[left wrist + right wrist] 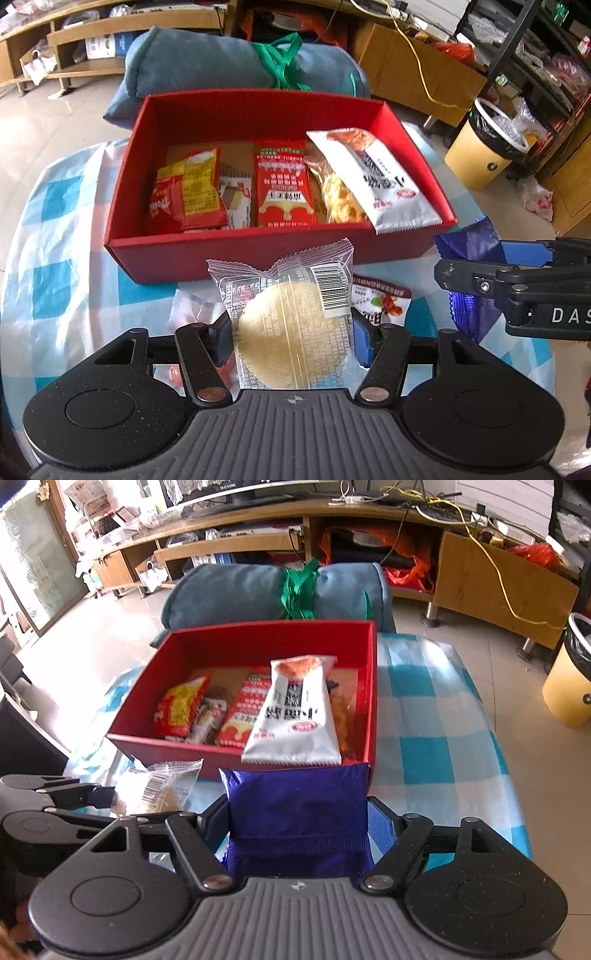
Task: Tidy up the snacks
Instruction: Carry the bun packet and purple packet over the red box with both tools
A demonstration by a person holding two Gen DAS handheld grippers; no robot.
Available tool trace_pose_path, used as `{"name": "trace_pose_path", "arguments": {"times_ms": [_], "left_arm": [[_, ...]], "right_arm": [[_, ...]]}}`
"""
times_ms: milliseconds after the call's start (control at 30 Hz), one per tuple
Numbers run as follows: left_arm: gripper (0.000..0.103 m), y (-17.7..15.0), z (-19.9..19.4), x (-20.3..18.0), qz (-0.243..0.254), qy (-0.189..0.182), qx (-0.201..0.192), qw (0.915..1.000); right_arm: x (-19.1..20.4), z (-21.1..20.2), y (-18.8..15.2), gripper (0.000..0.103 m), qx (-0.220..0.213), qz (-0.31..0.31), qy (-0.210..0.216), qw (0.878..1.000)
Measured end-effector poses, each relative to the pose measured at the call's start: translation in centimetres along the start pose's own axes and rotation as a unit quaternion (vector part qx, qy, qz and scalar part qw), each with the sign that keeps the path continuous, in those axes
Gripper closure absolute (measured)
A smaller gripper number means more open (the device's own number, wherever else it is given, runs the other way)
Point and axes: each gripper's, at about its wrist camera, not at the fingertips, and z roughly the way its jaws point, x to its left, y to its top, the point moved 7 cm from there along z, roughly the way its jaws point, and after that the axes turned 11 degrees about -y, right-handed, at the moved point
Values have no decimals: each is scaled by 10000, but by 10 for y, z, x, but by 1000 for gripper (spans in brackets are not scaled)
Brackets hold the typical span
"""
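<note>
Red box (369, 701) rim (near edge) — clear cloth (443, 720) beside

Red box (258, 247), blue-checked tablecloth (66, 273)

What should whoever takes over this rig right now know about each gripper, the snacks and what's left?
Left gripper: shut on the clear plastic packet with a pale round cake, held short of the box.
Right gripper: shut on the shiny purple foil packet, also short of the box.
Red cardboard box on the blue-and-white checked cloth already holds several packets, including a long white sachet leaning on its near wall.
Left: drop both held packets in; a dark-red printed packet lies on the cloth.
</note>
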Motion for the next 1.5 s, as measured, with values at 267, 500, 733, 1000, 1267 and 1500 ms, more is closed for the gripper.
{"name": "trace_pose_path", "arguments": {"times_ms": [267, 500, 733, 1000, 1267, 1500], "left_arm": [[36, 12, -7, 1, -62, -32, -163, 9998], [36, 28, -12, 2, -87, -17, -339, 9994], [36, 47, -11, 6, -125, 57, -450, 9989], [36, 72, -5, 14, -149, 188, -562, 9981], [36, 84, 3, 23, -181, 315, -543, 9979], [36, 89, 5, 28, -125, 447, -568, 9973]], "right_arm": [[3, -3, 16, 33, -147, 50, 23, 9999], [9, -4, 34, 33, -306, 75, 77, 9995], [12, 0, 56, 33, -430, 116, 89, 9990], [15, 15, 80, 33, -466, 207, 83, 9987], [24, 31, 92, 33, -397, 164, 89, 9990], [25, 39, 95, 33, -353, 173, 78, 9992]]}}
